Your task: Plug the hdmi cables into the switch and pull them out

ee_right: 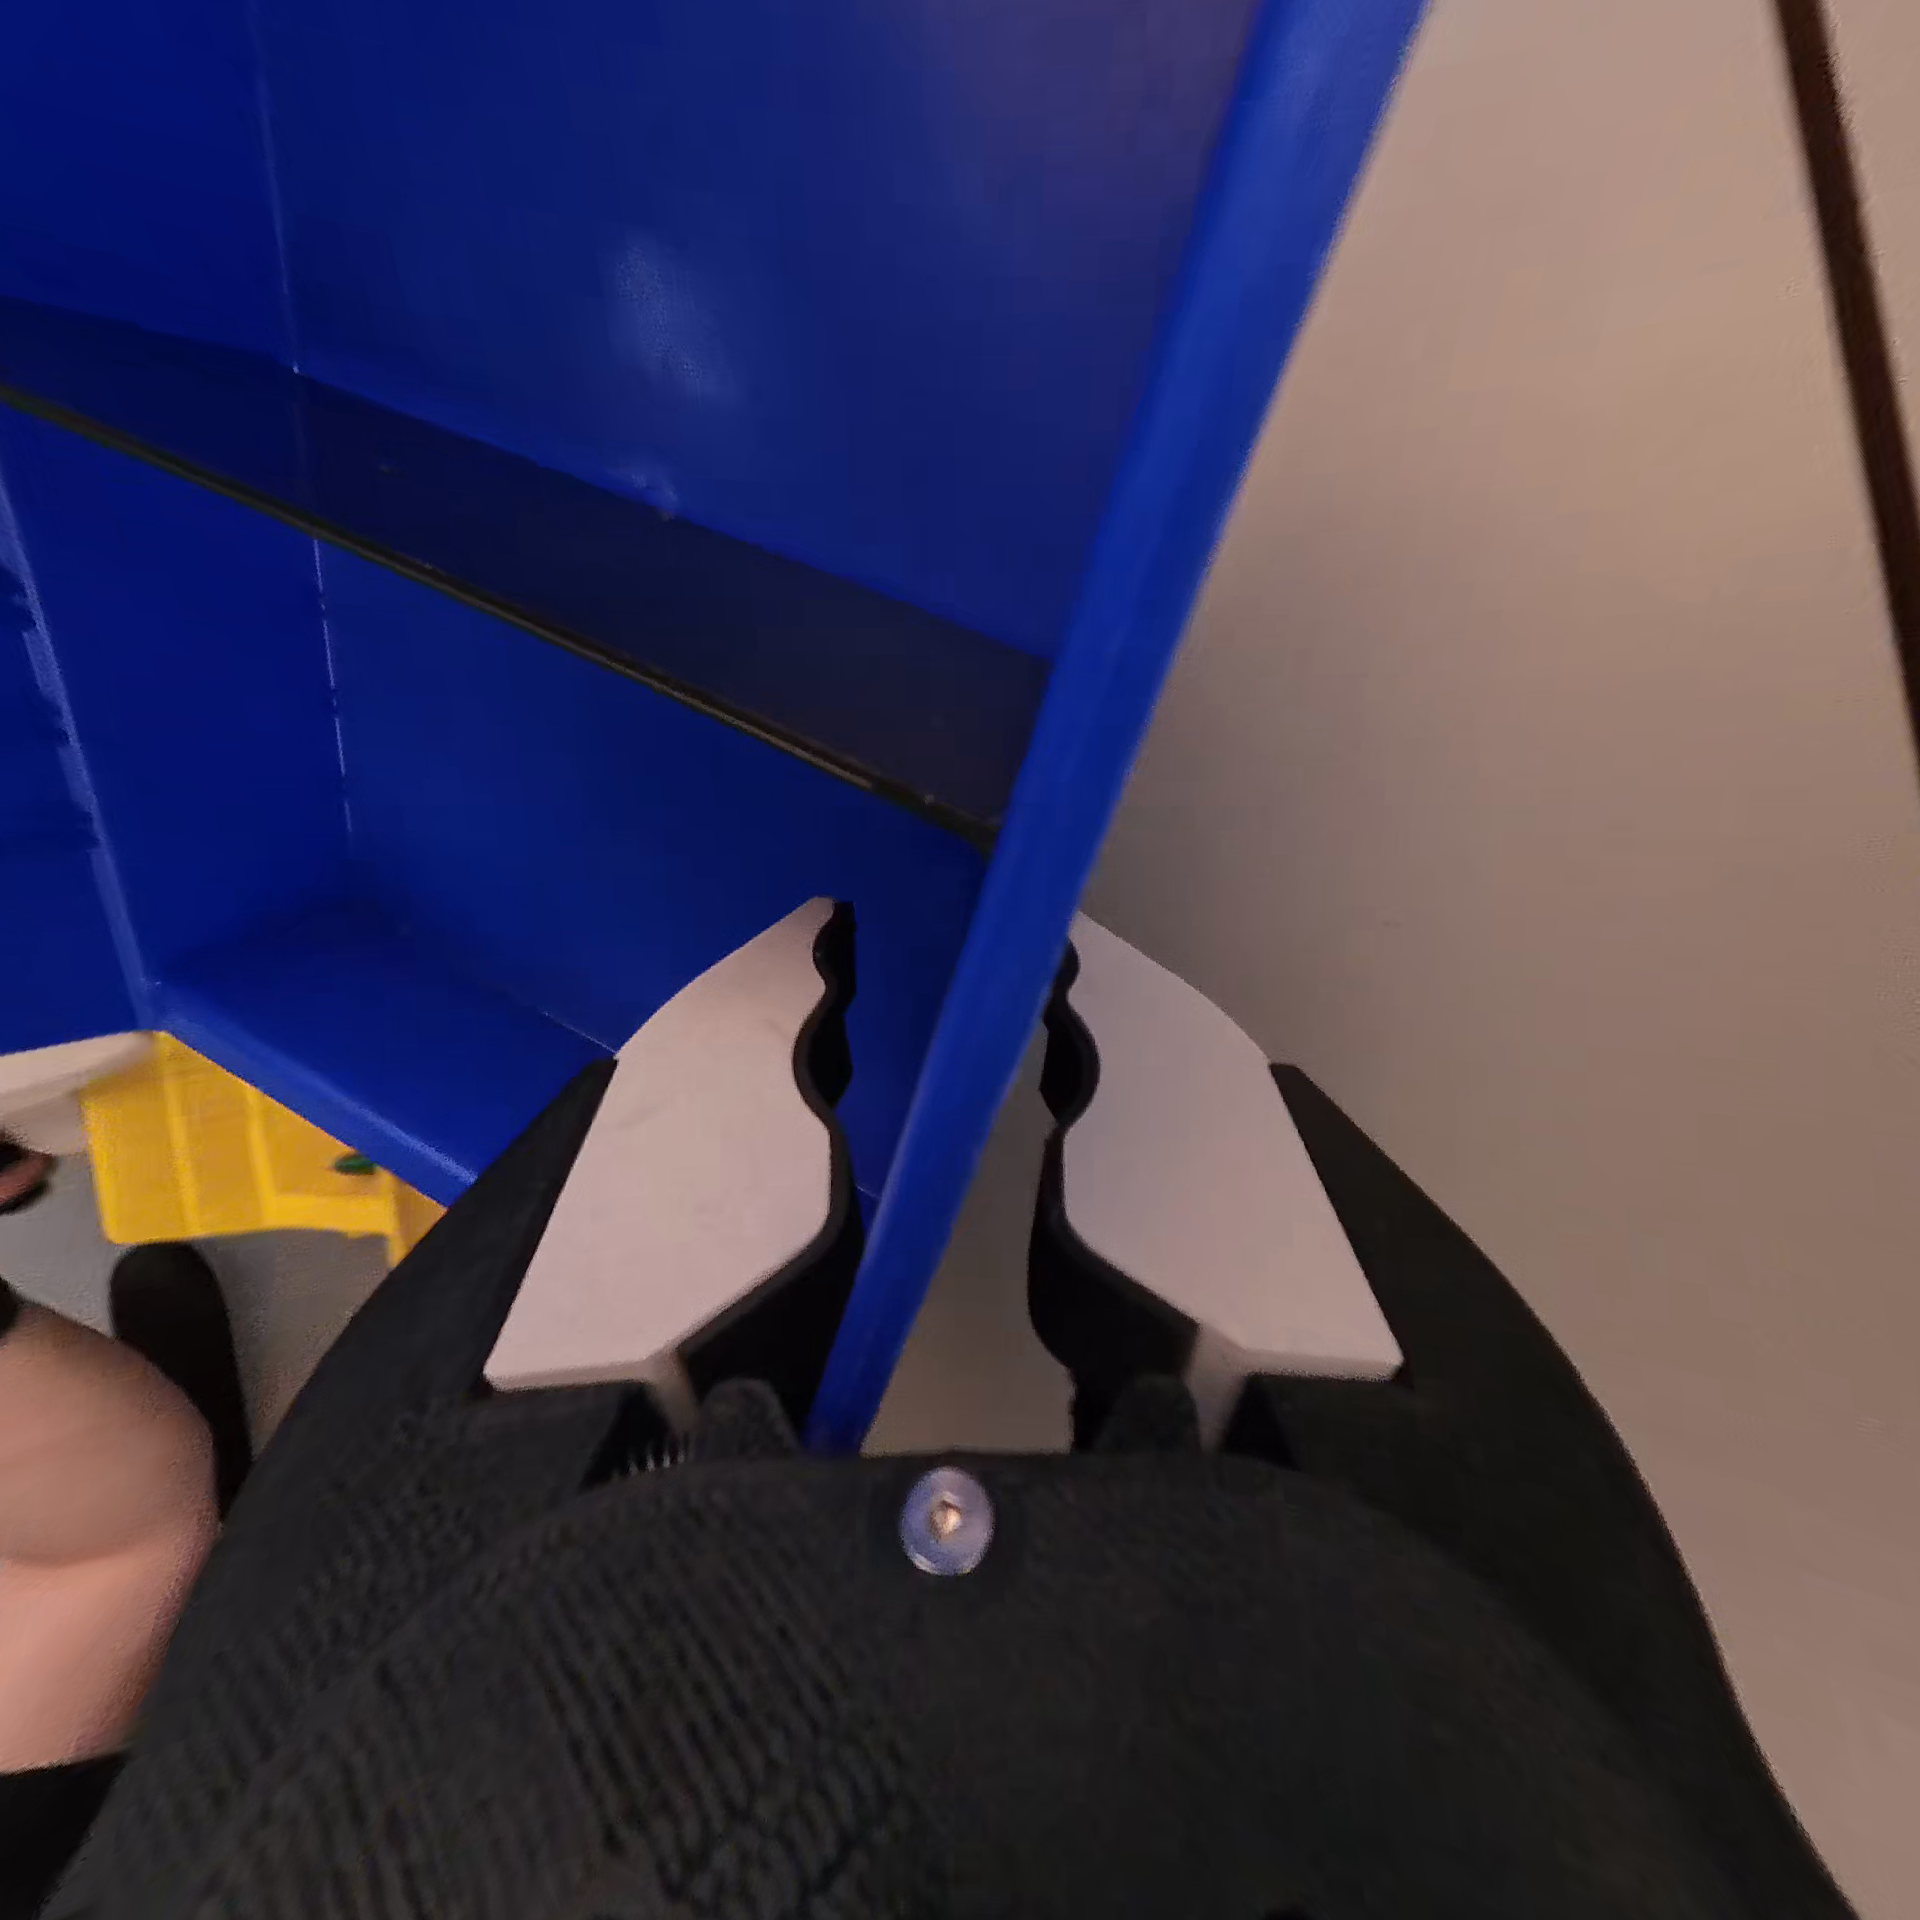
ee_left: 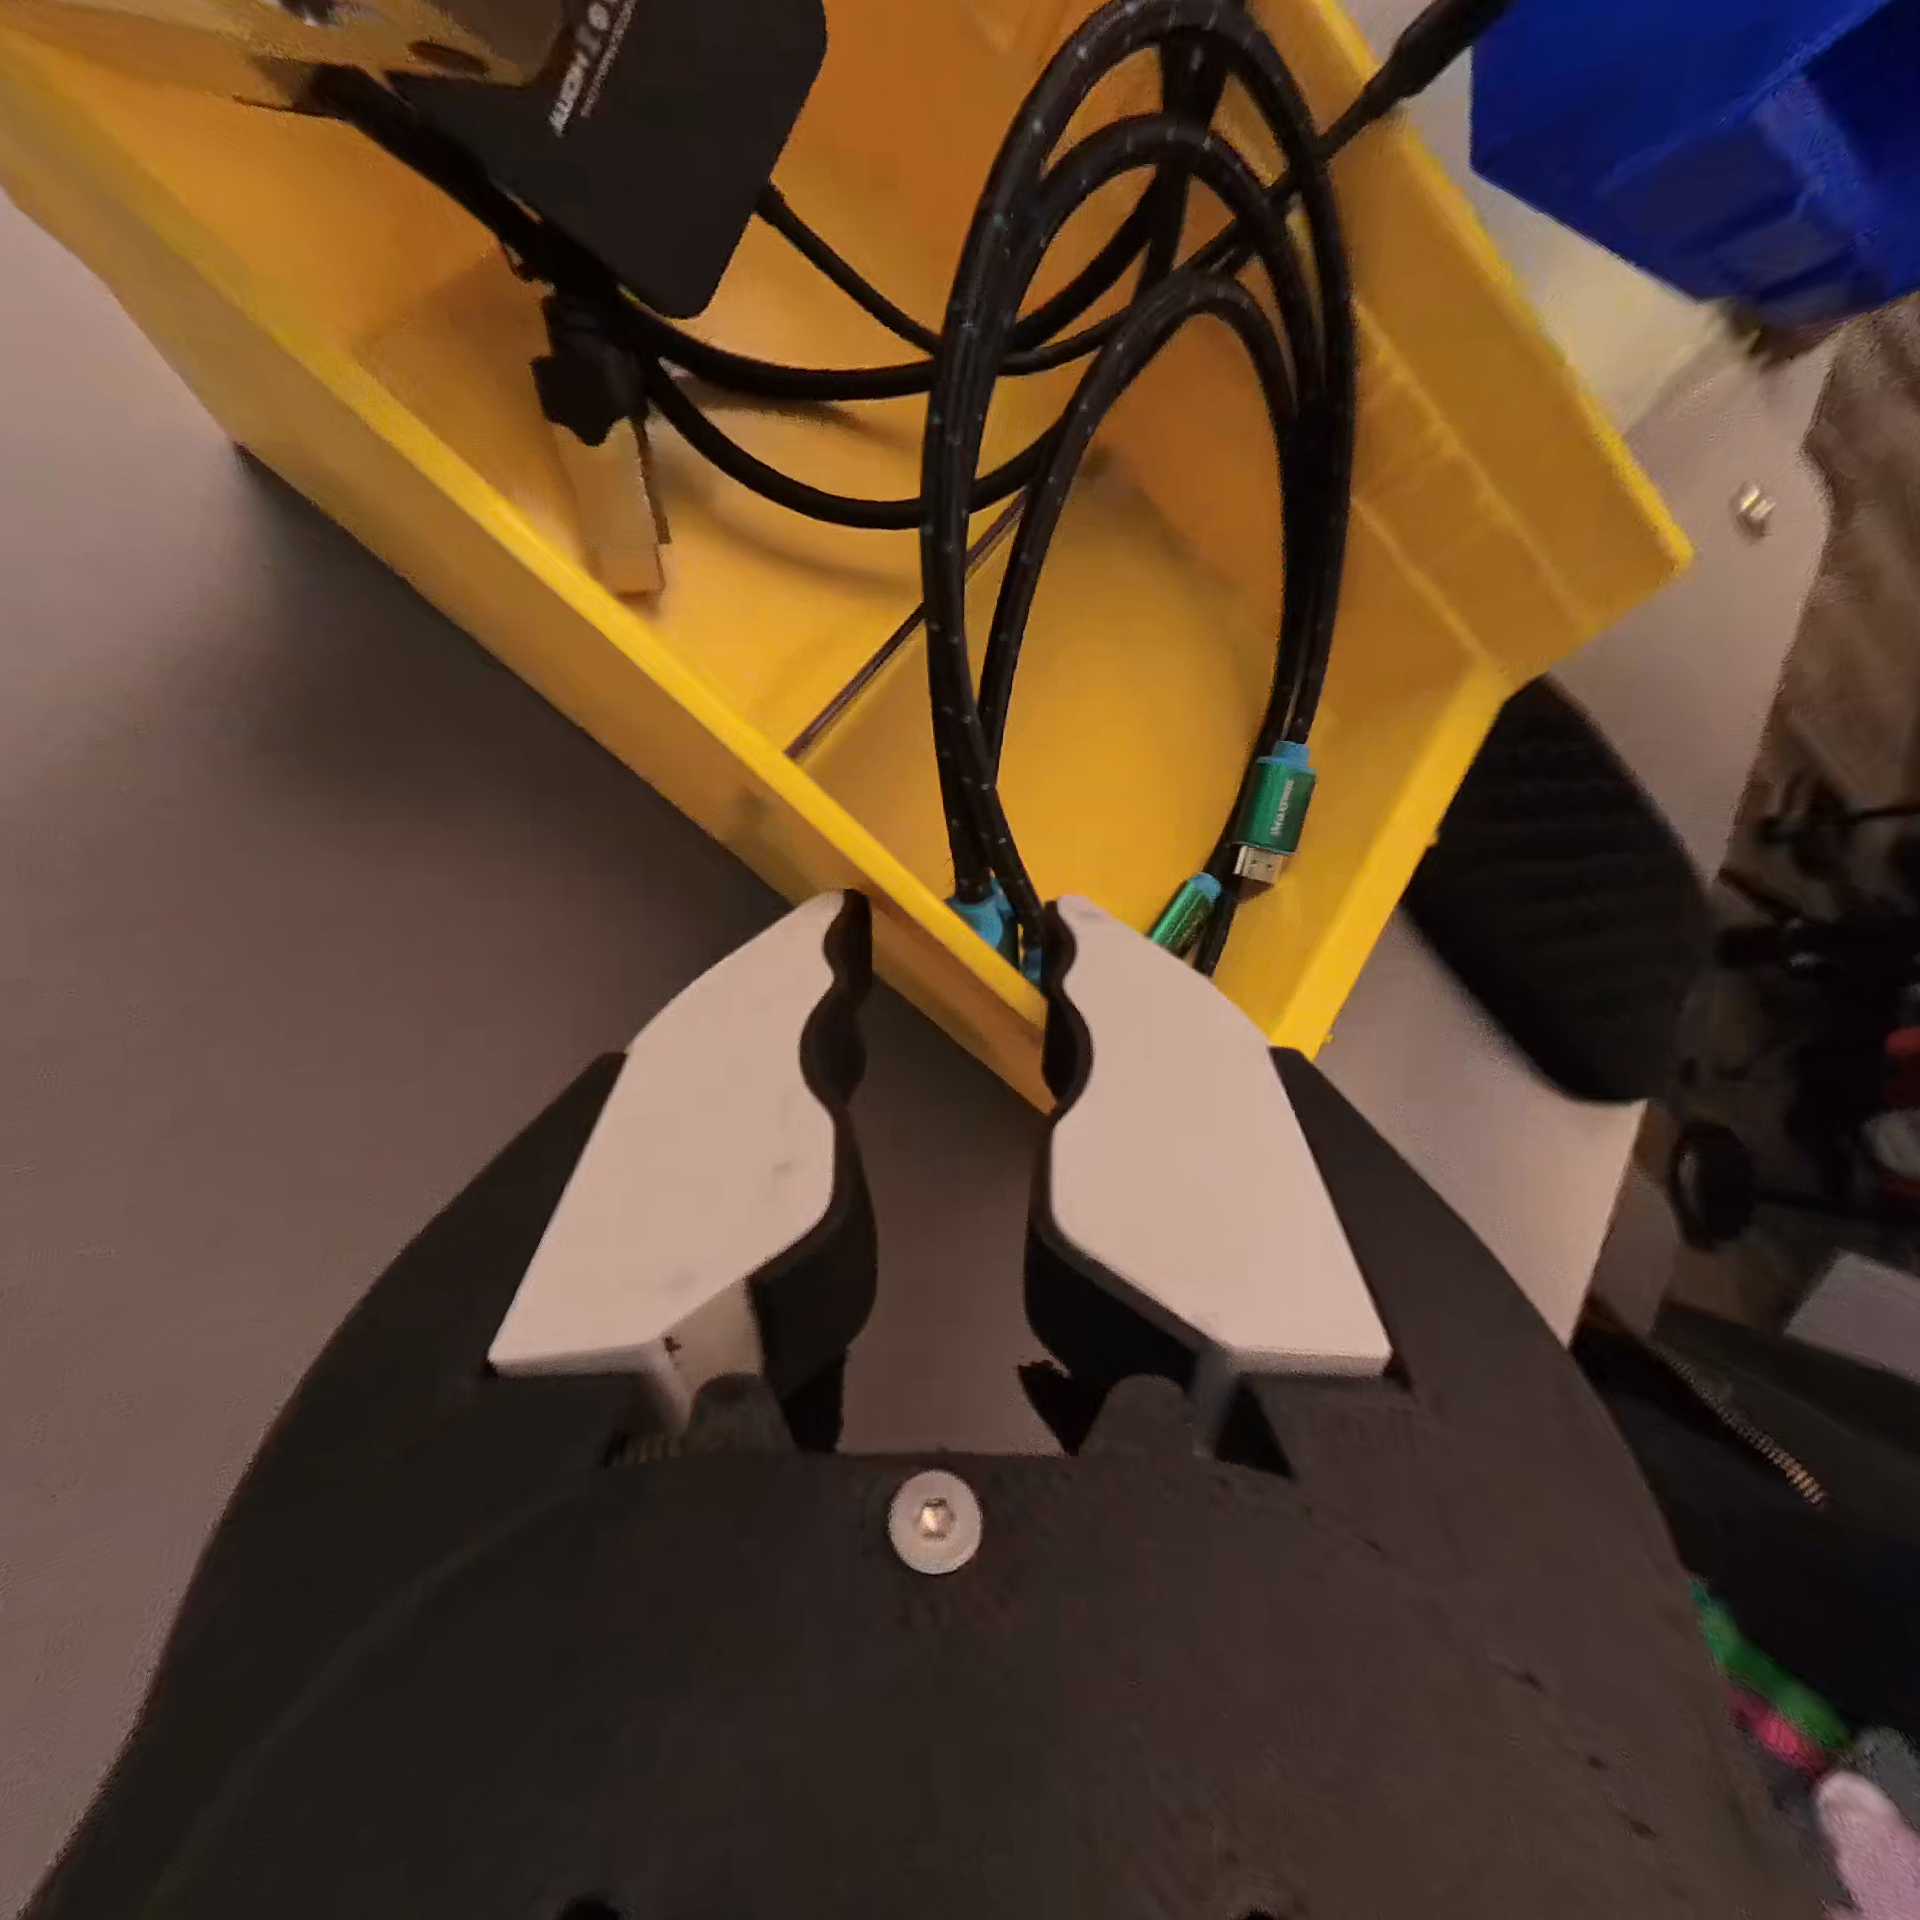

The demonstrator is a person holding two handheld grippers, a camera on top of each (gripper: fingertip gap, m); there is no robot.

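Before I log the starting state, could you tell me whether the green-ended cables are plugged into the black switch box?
Unplugged, for the two ends showing: green-shelled connectors lie loose in the yellow plastic bin, apart from the black switch box.

A smooth grey table top (ee_left: 260,831) was seen in the left wrist view. Past its edge, a round black mesh seat (ee_left: 1558,894) was seen lower down. A small shiny metal piece (ee_left: 1754,509) was seen on a pale surface on the right. Some blurry pink and green things (ee_left: 1766,1714) were seen low in the corner. In the right wrist view, a plain cream wall (ee_right: 1507,623) was seen, with a thin dark brown strip (ee_right: 1860,364) running down it. Soft, even light was seen everywhere.
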